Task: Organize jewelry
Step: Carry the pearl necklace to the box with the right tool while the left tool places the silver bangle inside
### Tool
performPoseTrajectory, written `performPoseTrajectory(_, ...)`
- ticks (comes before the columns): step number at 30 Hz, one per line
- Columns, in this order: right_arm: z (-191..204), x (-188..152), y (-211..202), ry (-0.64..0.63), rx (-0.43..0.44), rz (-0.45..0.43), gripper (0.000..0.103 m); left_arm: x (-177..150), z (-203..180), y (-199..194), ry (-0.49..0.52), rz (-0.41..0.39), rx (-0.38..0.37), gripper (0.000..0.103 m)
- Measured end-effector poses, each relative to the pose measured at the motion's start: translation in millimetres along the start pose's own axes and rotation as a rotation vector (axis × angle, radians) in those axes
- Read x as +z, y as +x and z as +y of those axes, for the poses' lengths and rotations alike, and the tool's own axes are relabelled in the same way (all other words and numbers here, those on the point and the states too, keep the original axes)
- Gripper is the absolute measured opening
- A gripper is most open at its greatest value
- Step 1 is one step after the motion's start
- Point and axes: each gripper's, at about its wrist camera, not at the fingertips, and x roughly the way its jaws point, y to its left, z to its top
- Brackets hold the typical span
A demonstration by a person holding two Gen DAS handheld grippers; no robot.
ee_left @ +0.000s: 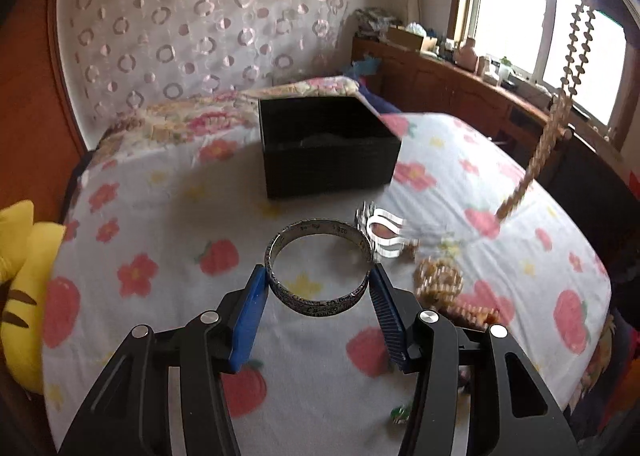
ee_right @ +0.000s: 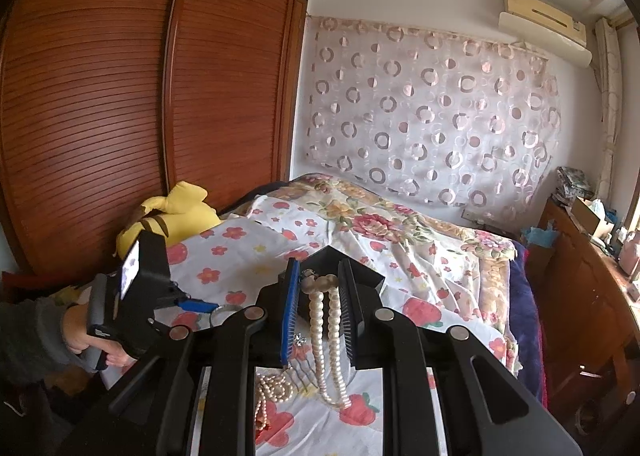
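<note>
While left gripper [ee_left: 318, 288] clamps bangle [ee_left: 319, 268], only the right wrist view shows gripped pearls [ee_right: 325, 320].

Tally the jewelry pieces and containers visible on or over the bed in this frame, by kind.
Silver bangle, in the left gripper: 1
Pearl necklace, hanging from the right gripper: 1
Silver hair comb on the bedsheet: 1
Black box, open: 1
Total: 4

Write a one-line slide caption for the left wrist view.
Left gripper holds a silver bangle above the floral bedsheet, facing an open black box.
</note>
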Motion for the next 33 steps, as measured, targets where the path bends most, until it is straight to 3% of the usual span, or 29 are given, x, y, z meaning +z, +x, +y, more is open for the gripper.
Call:
performPoseTrajectory(10,-11.2,23.2,16.6,0.000,-0.020,-0.021,0.022,63.1,-1.3,1.9,-0.023,-0.099,-0.033,0.050)
performPoseTrajectory(15,-24.2,37.0,28.1,0.005,-0.044,-0.017,0.022,90.2,-1.2,23.5,-0.046,-0.093,-0.032,0.050)
performPoseTrajectory(24,-39.0,55.1,49.6,-0.034,-0.078,-0.003,0.022,110.6,1.2,61.8,-0.041,-0.061,-0.007,0.050)
performPoseTrajectory(31,-39.2,63.6,62.3,-0.028,-0.059,-0.011,0.022,108.2,12.2,84.5,-0.052,-0.033,0.015,0.051)
performPoseTrajectory(33,-38.5,64.3,67.3,-0.025,-0.056,-0.007,0.022,106.6,13.4,83.4,-0.053,-0.037,0.020,0.060)
